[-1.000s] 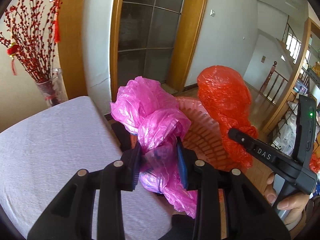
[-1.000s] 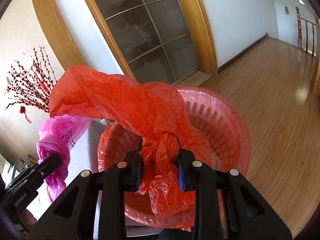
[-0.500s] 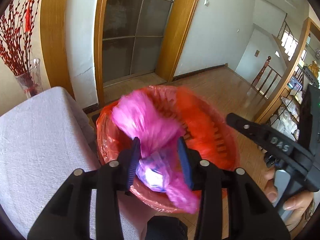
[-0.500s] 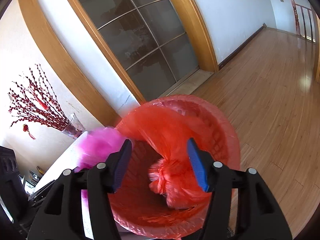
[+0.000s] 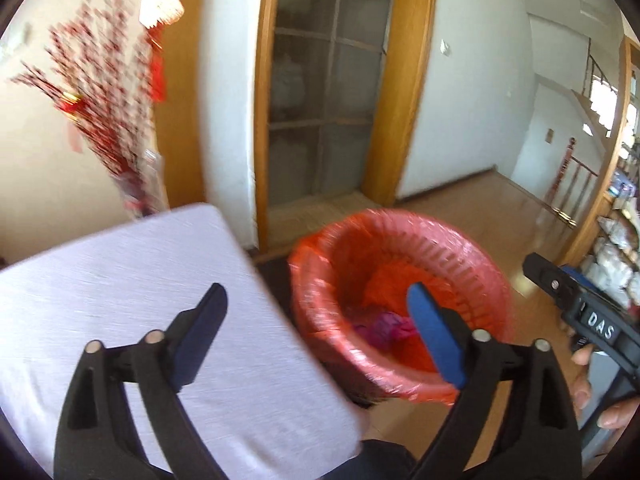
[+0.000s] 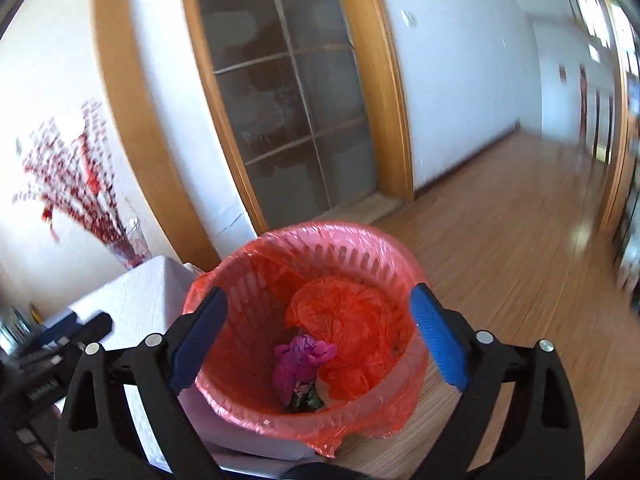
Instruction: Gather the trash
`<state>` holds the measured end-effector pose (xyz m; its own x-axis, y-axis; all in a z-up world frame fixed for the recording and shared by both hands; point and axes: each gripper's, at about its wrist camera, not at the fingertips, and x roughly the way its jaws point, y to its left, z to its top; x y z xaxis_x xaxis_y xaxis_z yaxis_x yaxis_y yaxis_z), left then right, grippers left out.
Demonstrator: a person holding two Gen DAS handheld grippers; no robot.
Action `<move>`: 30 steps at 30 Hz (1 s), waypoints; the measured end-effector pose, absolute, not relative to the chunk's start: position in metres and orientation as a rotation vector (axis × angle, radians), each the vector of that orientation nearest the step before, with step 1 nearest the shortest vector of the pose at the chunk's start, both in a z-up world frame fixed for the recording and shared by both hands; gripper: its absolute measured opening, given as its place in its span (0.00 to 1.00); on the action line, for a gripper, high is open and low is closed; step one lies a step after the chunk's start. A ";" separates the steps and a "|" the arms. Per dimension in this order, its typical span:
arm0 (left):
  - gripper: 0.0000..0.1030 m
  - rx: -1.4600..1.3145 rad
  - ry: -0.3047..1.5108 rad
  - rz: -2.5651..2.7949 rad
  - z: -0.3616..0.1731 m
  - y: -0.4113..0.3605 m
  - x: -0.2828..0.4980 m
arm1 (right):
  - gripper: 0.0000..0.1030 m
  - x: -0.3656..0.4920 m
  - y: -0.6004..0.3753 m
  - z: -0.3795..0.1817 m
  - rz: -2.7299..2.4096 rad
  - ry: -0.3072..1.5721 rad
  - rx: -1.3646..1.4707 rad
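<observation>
Now both tools are spreading wide w/ nothing pinched: the left gripper [image 5: 316, 336] is hanging over the table [image 5: 132, 288] edge beside the bin, the right gripper [image 6: 320, 336] is hovering right above it. Both trash bags are lying loose inside the red-lined wastebasket [image 6: 344, 236] — red bag [image 6: 348, 320] on the far side, pink bag [image 6: 300, 360] touching it, nearer the grippers.

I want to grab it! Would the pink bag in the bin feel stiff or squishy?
Probably squishy: the pink bag looks like thin, crumpled plastic. Likely light too, slumped loosely against the red bag. Its glossy film might slip from a loose pinch.
</observation>
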<state>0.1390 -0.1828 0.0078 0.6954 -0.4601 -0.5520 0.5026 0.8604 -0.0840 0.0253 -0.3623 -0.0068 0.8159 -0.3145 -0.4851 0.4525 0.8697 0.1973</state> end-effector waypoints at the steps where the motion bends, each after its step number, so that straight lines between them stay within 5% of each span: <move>1: 0.92 0.085 0.561 -0.512 0.012 -0.172 0.130 | 0.95 0.023 -0.351 -0.003 -0.420 0.446 0.273; 11: 0.96 0.149 0.395 -0.255 0.024 -0.089 0.066 | 0.98 -0.014 -0.260 0.007 -0.396 0.345 0.071; 30: 0.96 0.047 0.373 -0.101 0.023 -0.024 0.010 | 0.98 -0.047 -0.211 0.000 -0.444 0.330 -0.011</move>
